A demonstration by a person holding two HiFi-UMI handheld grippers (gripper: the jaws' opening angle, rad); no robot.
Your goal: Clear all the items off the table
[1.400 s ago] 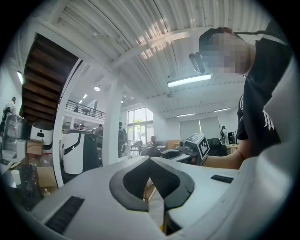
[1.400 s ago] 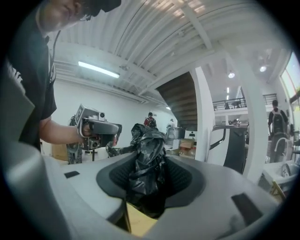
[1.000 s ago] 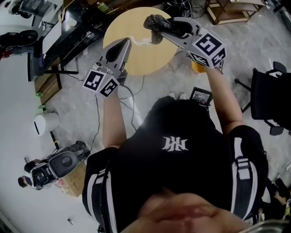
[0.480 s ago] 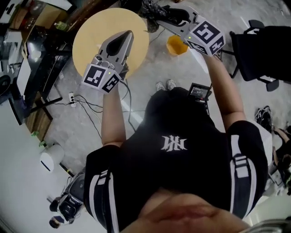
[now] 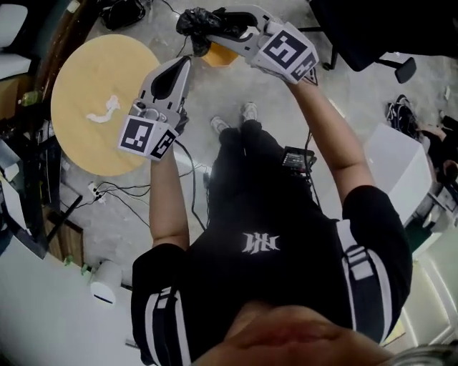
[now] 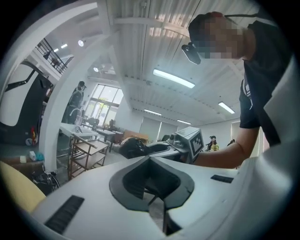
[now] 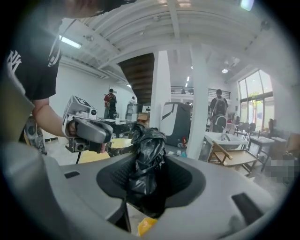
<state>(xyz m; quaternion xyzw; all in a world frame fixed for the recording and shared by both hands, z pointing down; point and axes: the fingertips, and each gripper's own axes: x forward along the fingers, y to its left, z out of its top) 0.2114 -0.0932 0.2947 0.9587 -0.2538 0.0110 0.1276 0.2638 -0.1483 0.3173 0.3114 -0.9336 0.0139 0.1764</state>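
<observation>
The right tongs (image 7: 146, 190), partly closed, grip a crumpled black bag (image 7: 148, 152) near an orange bin (image 5: 220, 57) on the floor. The left tongs (image 6: 153, 190) are pressed together and empty; a white scrap (image 5: 105, 111) lies on the round counter (image 5: 75, 146)

view swung round, so the round table (image 5: 86, 143) slid off to the left; right gripper (image 5: 204, 25) carried its black plastic bag (image 5: 192, 19) over the orange bucket (image 5: 220, 58); left gripper (image 5: 183, 64) came off the tabletop, over floor now
</observation>
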